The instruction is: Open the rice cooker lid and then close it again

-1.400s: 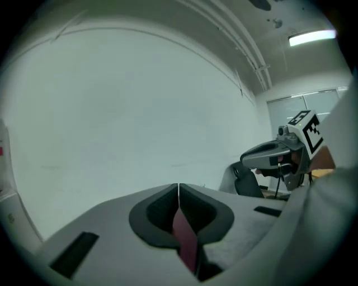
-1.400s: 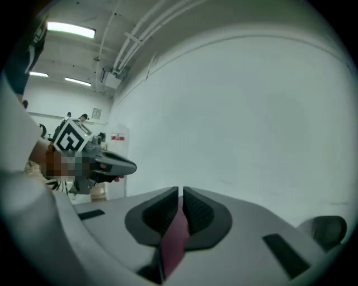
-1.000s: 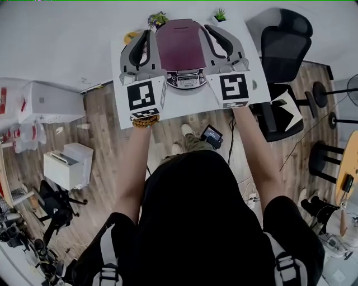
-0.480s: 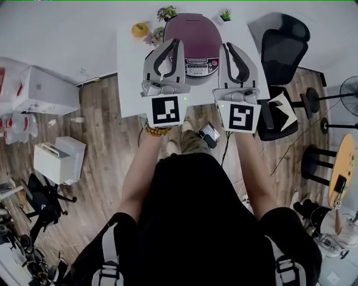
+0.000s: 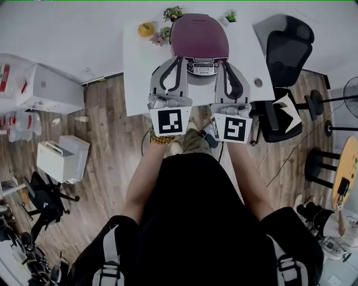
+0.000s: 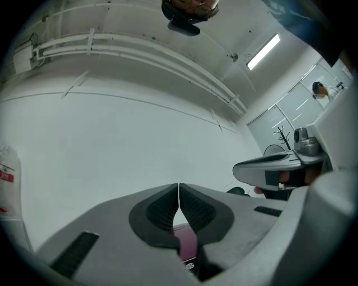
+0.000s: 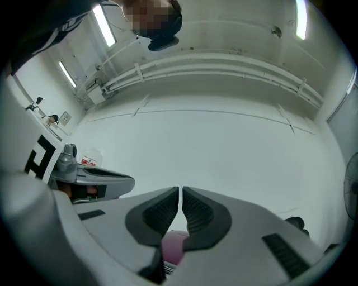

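Room: pale wood-plank floor (image 5: 106,123); a white, matt, square-cornered table (image 5: 134,67) stands against a plain white wall.
Left of the rice cooker: a round orange fruit (image 5: 146,29) and a small leafy plant (image 5: 173,12) sit at the table's far edge.
Left gripper (image 6: 178,191): in front of the rice cooker, slightly to its left. Grey moulded shell; the black ribbed pads are pressed tip to tip with nothing between them.
Rice cooker (image 5: 199,36): toward the far side of the table. Rounded body with a glossy maroon domed lid lying down; the silver control panel (image 5: 204,67) faces the near edge.
Right gripper (image 7: 180,194): in front of the cooker, slightly to its right. The pads all but meet, leaving a hairline slit, and hold nothing.
Right of the cooker: a second small potted plant (image 5: 230,17); a black office chair (image 5: 288,39) stands beyond the table edge.
Step in hand (judged): the lid reads as shut and both grippers are clear of it. Which half of the task this is cannot be told.
Technique (judged): to open, press the front release squarely with closed tips, since the smooth dome offers little purchase, and let the hinge carry the lid. To close, push down at the front edge until it latches.
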`<state>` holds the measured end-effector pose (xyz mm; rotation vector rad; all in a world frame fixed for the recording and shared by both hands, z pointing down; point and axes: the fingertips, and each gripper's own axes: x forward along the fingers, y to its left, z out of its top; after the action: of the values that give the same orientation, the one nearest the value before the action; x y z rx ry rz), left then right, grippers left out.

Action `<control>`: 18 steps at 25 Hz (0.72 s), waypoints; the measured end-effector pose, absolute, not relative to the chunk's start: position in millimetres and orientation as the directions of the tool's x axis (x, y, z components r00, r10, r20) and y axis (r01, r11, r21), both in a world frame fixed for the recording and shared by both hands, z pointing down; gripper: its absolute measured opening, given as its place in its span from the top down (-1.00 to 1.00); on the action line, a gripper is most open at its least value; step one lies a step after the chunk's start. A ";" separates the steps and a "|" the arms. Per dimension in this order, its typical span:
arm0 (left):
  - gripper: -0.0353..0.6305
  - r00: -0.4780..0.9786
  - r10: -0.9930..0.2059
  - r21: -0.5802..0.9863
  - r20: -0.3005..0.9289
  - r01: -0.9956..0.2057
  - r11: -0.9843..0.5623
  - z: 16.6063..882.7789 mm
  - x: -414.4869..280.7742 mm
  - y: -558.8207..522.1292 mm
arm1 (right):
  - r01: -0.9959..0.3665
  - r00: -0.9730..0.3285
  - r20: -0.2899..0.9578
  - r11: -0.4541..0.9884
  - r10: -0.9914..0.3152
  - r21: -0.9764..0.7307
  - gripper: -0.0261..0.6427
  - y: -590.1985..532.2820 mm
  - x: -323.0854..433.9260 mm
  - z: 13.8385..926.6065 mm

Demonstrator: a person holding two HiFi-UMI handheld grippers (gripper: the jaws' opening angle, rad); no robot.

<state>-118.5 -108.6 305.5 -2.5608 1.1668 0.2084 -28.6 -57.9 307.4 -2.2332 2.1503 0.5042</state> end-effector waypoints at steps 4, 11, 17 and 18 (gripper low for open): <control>0.82 0.657 -0.719 -0.211 -0.225 -0.754 -0.623 328.2 -120.1 -105.2 | -0.976 0.025 -0.212 -0.070 -0.977 0.208 0.80 -50.5 -31.2 327.6; 0.82 0.664 -0.724 -0.179 -0.190 -0.748 -0.639 356.8 -122.7 -95.8 | -0.971 0.005 -0.177 -0.047 -0.984 0.233 0.81 -41.6 -39.6 351.9; 0.82 0.673 -0.730 -0.109 -0.119 -0.739 -0.664 378.6 -120.3 -91.2 | -0.968 -0.015 -0.149 -0.023 -0.989 0.250 0.81 -35.4 -40.6 364.0; 0.82 0.677 -0.726 -0.113 -0.118 -0.736 -0.668 380.3 -119.3 -89.1 | -0.967 -0.014 -0.137 -0.022 -0.990 0.255 0.81 -33.5 -39.1 367.3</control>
<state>-119.3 -89.1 380.3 -2.7372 1.2009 0.0939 -39.1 -33.5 367.3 -2.2634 2.2545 0.4529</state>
